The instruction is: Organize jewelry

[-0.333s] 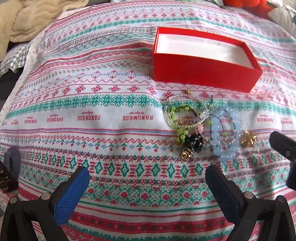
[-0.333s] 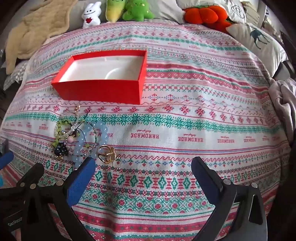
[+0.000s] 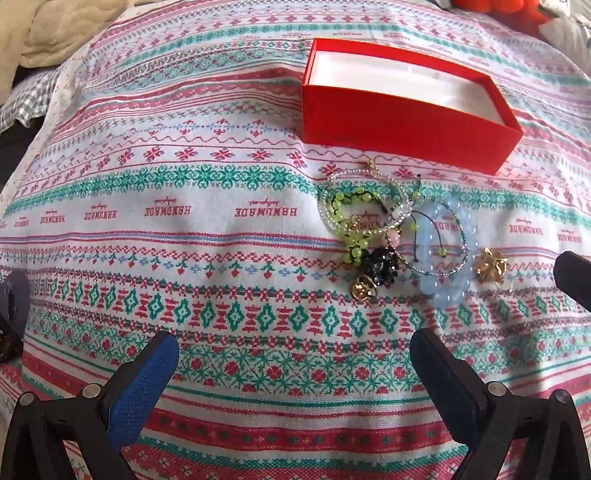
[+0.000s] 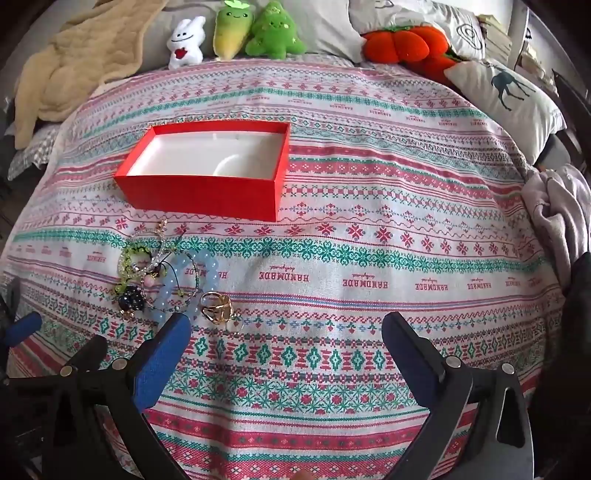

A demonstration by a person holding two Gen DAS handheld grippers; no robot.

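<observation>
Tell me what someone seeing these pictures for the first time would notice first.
The open red box, white inside and empty, stands out on the patterned bedspread. Just in front of it lies a tangled heap of jewelry: a pale blue bead bracelet, a green bead bracelet and a gold ring at the heap's edge. Plush toys line the far end of the bed.

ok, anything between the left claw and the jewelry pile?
No, only bare patterned cloth lies between the open left claw and the jewelry pile, as the left wrist view shows.
</observation>
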